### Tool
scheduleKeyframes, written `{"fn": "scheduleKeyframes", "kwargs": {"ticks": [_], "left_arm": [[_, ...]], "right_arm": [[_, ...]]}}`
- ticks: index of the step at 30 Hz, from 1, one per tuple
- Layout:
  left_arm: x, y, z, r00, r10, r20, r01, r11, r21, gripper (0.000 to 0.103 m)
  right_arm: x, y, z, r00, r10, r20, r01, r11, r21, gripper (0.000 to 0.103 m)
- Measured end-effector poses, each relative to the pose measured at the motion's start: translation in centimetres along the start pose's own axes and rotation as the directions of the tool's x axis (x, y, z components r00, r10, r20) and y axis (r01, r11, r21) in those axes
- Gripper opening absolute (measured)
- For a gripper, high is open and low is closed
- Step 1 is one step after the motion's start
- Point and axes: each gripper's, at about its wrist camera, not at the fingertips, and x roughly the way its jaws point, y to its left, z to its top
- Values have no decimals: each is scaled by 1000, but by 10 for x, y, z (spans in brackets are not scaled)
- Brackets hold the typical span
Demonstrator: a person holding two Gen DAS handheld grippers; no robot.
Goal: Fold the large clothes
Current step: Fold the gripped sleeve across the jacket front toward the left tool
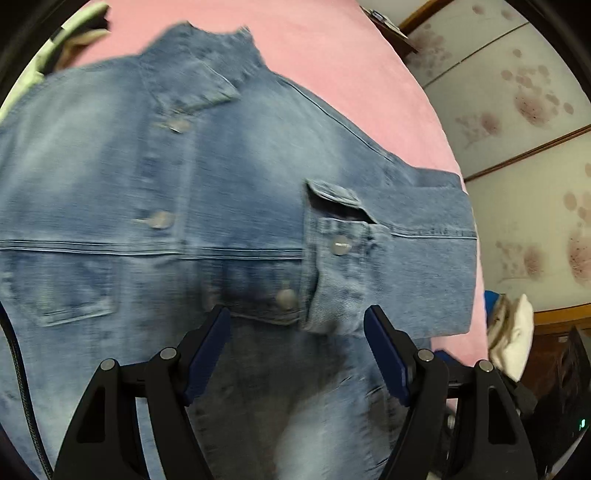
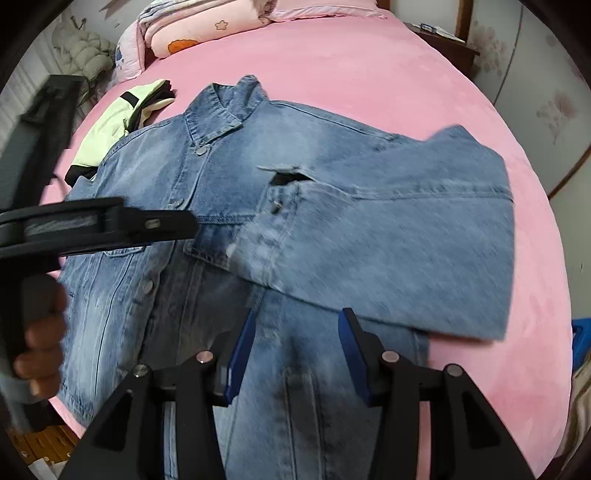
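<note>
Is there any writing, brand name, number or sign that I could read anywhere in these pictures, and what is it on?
No readable text in either view.
Denim jacket: no label or brand shows; its metal buttons are too blurred to tell any lettering.
Folded bedding at the head of the pink bed: only cartoon flower and star prints, no words.
Papers on the bedside table: too small to read.

Pink bedsheet, folded quilts at far end, yellow-green garment nearby, floral wall panels alongside.
</note>
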Motion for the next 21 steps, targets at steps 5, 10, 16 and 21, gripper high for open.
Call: {"fn": "scheduleKeyframes", "kwargs": {"ticks": [5,10,16,21], "left_arm": [[36,-7,7,999,-26,-44,25,999,-22,52],[54,-11,12,999,-6,-32,6,1000,-6,50],[70,-13,21,998,-53,-40,52,998,-32,50],[84,-19,23,999,-25,-37,24,1000,-16,39]], "right_arm": [[0,-13,-10,1000,27,-6,-26,999,40,47],[-1,-22,-17,999,41,-9,-41,998,52,47],[1,-42,-25,999,42,-32,-38,995,94,47],[1,-58,-33,998,38,-48,-31,990,136,47]]}}
